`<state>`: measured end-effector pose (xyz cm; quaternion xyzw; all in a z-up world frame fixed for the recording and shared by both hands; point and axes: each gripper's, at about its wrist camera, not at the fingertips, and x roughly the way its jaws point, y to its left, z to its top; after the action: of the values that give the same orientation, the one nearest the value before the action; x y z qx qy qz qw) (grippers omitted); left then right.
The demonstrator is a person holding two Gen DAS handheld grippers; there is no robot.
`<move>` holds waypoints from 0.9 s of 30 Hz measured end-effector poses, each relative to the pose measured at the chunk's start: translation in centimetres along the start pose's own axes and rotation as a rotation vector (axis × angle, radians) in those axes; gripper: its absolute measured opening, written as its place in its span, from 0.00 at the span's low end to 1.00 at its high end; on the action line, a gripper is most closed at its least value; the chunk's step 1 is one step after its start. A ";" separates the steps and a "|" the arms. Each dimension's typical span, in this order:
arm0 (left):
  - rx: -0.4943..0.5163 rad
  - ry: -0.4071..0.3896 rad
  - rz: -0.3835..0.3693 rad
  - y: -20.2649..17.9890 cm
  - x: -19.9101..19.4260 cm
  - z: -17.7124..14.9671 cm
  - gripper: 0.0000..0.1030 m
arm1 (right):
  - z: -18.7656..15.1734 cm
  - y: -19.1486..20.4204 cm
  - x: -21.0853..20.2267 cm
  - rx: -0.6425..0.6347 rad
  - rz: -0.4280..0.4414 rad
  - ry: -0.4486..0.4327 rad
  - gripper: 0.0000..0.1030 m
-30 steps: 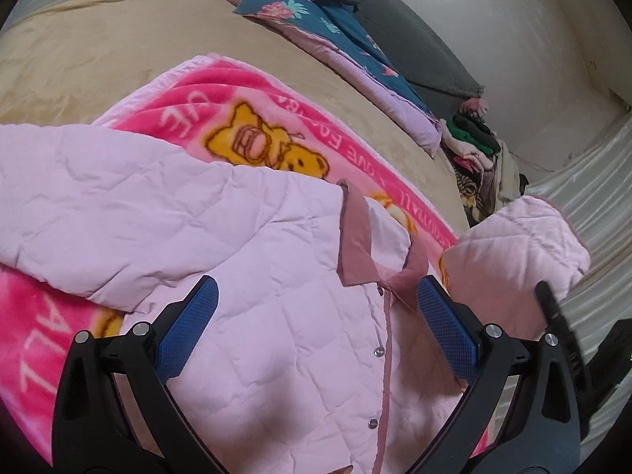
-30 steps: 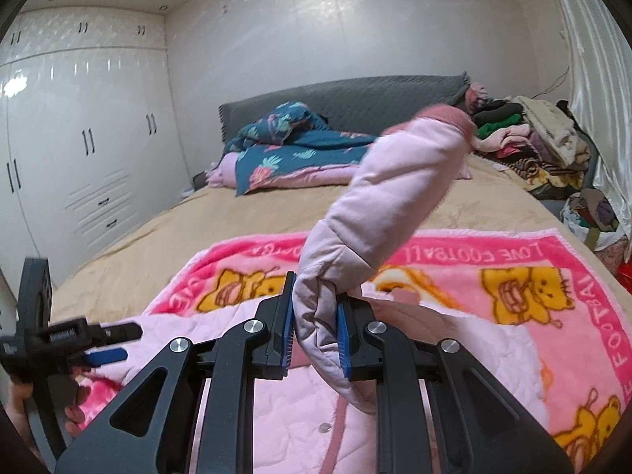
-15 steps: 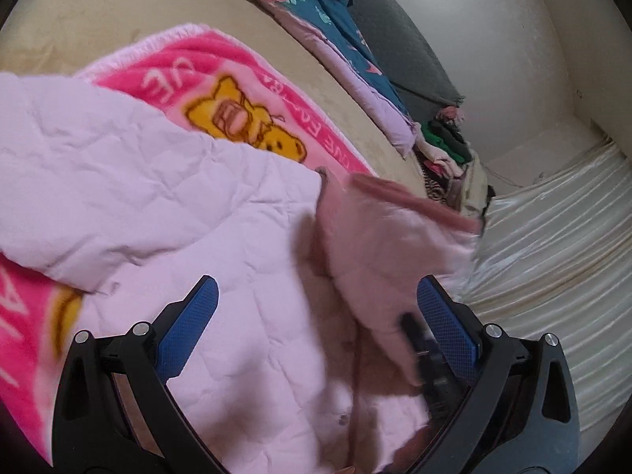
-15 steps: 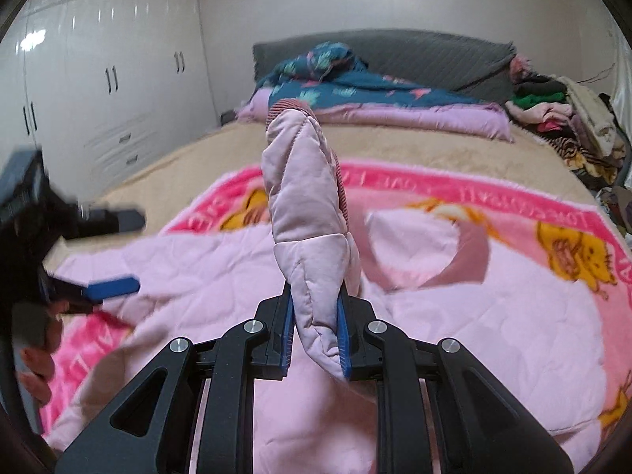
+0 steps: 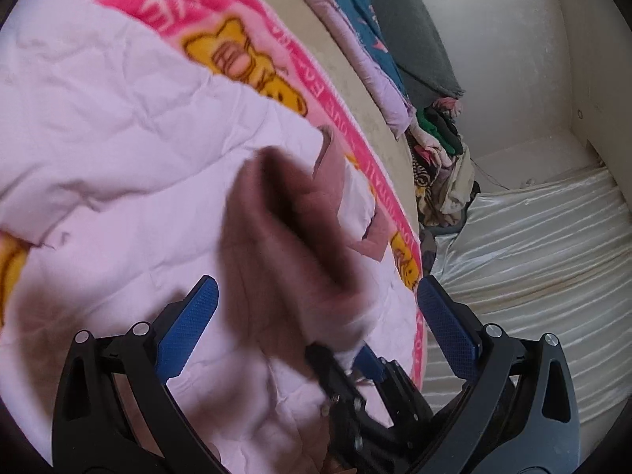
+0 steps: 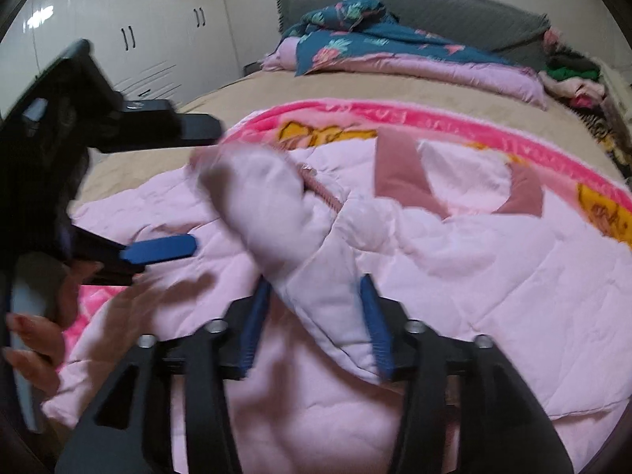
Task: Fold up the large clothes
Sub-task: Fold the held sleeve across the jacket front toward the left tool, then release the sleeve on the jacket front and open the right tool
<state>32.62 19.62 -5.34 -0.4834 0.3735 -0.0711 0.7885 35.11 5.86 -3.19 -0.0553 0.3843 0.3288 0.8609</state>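
Note:
A pale pink quilted jacket (image 6: 493, 260) with a dusty-rose collar (image 6: 399, 173) lies spread on a pink cartoon blanket (image 6: 434, 118) on the bed. Its sleeve (image 6: 276, 213) lies folded across the jacket's front. My right gripper (image 6: 316, 296) is open, its jaws apart on either side of the sleeve's near end. My left gripper (image 5: 316, 308) is open and empty just above the jacket (image 5: 98, 118); the blurred sleeve (image 5: 284, 237) and the right gripper's fingers (image 5: 367, 359) show between its jaws. The left gripper also shows at the left of the right wrist view (image 6: 158, 247).
The blanket (image 5: 245, 19) lies on a tan bedsheet (image 6: 316, 87). A teal floral duvet (image 6: 375, 43) sits by the grey headboard. A pile of clothes (image 5: 442, 158) lies at the bed's far right corner, next to a white curtain (image 5: 553, 256).
The right gripper brought the sleeve down across the jacket's front and opened, letting the sleeve go. The left gripper stayed open and tilted closer over the jacket.

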 end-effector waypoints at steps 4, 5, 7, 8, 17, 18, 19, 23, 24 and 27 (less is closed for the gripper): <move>0.019 0.033 0.054 0.3 1.5 -0.6 0.92 | -0.4 -0.2 -1.2 0.014 0.040 0.015 0.56; 0.019 0.048 0.067 0.5 2.1 -0.9 0.92 | -0.5 -0.5 -1.7 0.025 0.050 0.012 0.58; 0.032 0.067 0.079 0.6 3.1 -1.6 0.90 | -0.6 -1.1 -2.8 0.042 0.047 -0.002 0.61; 0.050 0.068 0.083 0.4 3.4 -1.7 0.89 | -0.6 -1.6 -3.4 0.046 0.043 -0.010 0.62; 0.301 0.014 0.274 -2.0 4.8 -3.4 0.17 | -1.9 -9.0 -8.5 0.165 -0.092 -0.057 0.63; 0.323 -0.003 0.289 -2.4 4.5 -3.4 0.16 | -2.0 -10.2 -9.1 0.190 -0.120 -0.065 0.63; 0.339 -0.016 0.299 -2.7 4.4 -3.4 0.16 | -2.1 -11.1 -9.4 0.204 -0.145 -0.068 0.63; 0.371 -0.052 0.324 -3.2 3.0 -3.1 0.15 | -2.1 -14.4 -10.0 0.253 -0.214 -0.067 0.66; 0.379 -0.050 0.333 -3.2 3.0 -3.0 0.16 | -2.0 -15.1 -9.9 0.262 -0.230 -0.061 0.67; 0.363 -0.025 0.354 -2.4 3.5 -3.0 0.16 | -2.2 -16.6 -9.0 0.273 -0.262 -0.029 0.68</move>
<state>33.73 14.57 -5.96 -0.2617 0.4237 0.0083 0.8671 39.45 -12.51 -1.09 0.0171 0.4025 0.1592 0.9013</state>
